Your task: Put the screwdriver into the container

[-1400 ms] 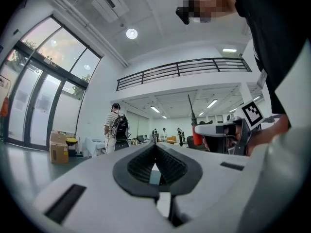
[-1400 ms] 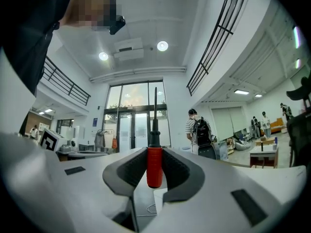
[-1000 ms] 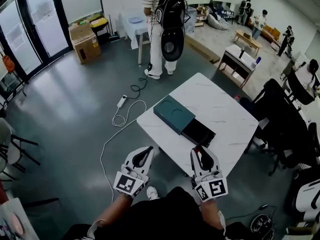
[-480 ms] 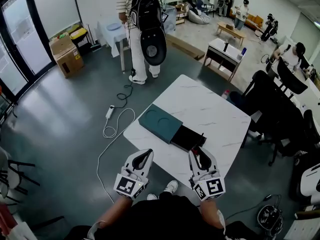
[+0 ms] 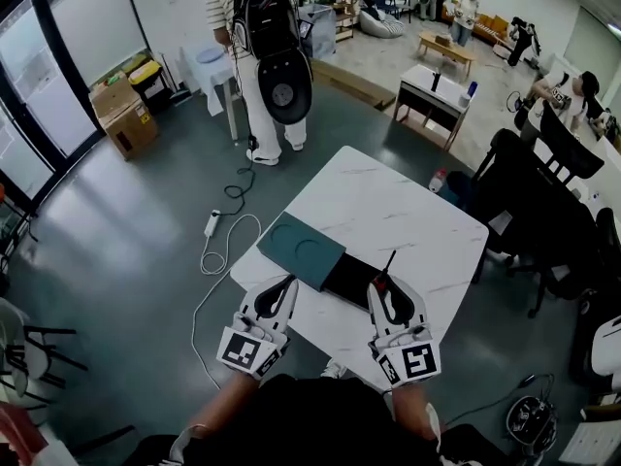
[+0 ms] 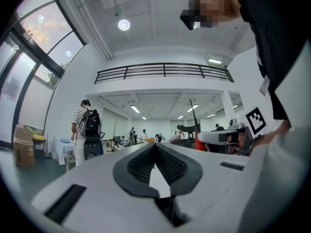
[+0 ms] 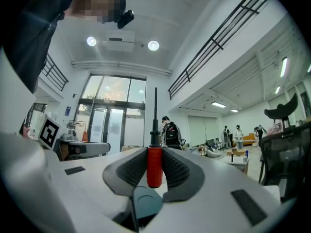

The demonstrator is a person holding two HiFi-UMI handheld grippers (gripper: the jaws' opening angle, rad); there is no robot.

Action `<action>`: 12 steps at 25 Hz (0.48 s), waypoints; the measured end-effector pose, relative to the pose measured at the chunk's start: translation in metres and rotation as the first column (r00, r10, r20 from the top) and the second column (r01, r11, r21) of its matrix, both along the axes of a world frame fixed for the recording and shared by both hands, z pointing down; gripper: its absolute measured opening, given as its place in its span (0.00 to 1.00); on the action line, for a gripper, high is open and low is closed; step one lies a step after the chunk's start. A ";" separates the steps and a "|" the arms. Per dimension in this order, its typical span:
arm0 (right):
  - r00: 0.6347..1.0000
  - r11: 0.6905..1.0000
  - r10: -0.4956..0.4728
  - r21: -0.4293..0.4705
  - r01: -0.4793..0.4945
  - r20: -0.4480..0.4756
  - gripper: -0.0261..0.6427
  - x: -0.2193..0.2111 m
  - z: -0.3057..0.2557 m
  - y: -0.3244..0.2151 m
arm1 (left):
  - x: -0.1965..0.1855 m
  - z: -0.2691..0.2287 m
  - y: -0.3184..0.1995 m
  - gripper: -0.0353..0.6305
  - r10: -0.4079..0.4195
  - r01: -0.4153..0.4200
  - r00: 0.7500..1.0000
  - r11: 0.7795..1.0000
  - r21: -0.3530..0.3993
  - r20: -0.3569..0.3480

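Observation:
On the white marble table [image 5: 408, 212] lies a box with a teal lid [image 5: 302, 249] slid to the left, baring its black container [image 5: 351, 278]. My right gripper [image 5: 382, 284] is shut on the screwdriver [image 5: 386, 268]; its black shaft points away from me over the container's right end. In the right gripper view the red handle [image 7: 154, 165] stands upright between the pads, and the gripper [image 7: 154, 152] points up at the ceiling. My left gripper [image 5: 288, 282] hovers at the table's near edge by the lid. In its own view the left gripper [image 6: 155, 145] is shut and holds nothing.
A person with a black backpack [image 5: 264, 37] stands beyond the table. A white cable and power strip [image 5: 215, 225] lie on the floor at left. Black office chairs [image 5: 543, 221] crowd the table's right side. A cardboard box [image 5: 124, 116] and a small desk [image 5: 439, 93] stand further off.
The table has come nearer in the head view. Both grippers now reach over its near edge, and the screwdriver's shaft shows above the black container. Neither grip has changed.

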State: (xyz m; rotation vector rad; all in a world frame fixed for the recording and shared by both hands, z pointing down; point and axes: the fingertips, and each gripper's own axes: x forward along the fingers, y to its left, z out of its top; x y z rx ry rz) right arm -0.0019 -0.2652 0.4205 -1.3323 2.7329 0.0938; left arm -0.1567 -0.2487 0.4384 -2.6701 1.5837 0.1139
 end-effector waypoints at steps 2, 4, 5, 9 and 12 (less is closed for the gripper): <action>1.000 0.999 0.004 0.040 -0.004 -0.019 0.20 0.007 -0.008 -0.004 | 0.010 -0.005 -0.009 0.06 0.011 -0.011 1.000 1.000 0.016 0.012; 1.000 0.998 0.007 0.055 -0.006 -0.030 0.20 0.011 -0.009 -0.012 | 0.018 -0.007 -0.019 0.06 0.033 -0.034 0.999 0.999 0.021 0.027; 1.000 0.999 0.008 0.049 -0.007 -0.030 0.20 0.012 -0.007 -0.016 | 0.020 -0.009 -0.023 0.06 0.044 -0.044 0.999 0.999 0.023 0.028; 0.998 0.999 0.026 0.029 -0.025 -0.050 0.20 0.012 0.003 -0.028 | 0.030 -0.018 -0.041 0.06 0.094 -0.094 0.996 0.994 0.054 0.006; 0.996 0.999 0.043 0.022 -0.041 -0.074 0.20 0.009 0.012 -0.039 | 0.032 -0.009 -0.056 0.06 0.116 -0.117 0.993 0.993 0.022 0.027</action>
